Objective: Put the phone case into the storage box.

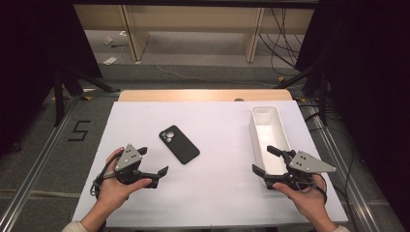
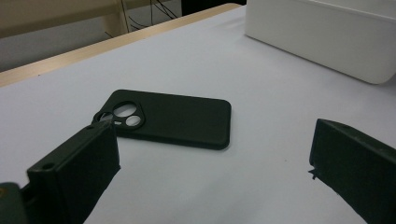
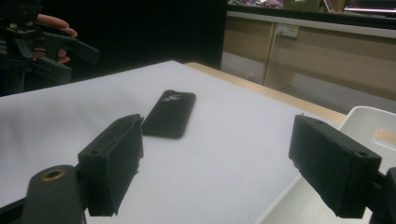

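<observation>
A black phone case (image 1: pixel 179 144) lies back-up on the white table (image 1: pixel 217 193), its camera cutout towards the far left. My left gripper (image 1: pixel 154 161) stands open just short of the case on its near-left side, with nothing between its jaws. In the left gripper view the case (image 2: pixel 177 119) lies flat just beyond the two spread jaws. My right gripper (image 1: pixel 262 159) is open and empty at the near end of a white bin (image 1: pixel 280 126). The right gripper view has the case (image 3: pixel 170 114) farther off between its jaws, and the left gripper (image 3: pixel 46 51) at the top left.
The long white bin (image 2: pixel 322 37) runs along the table's right side and looks empty; its rim (image 3: pixel 369 116) is right by the right jaw. A wooden strip (image 1: pixel 203 95) borders the table's far edge. Cables and shelf legs lie on the floor beyond.
</observation>
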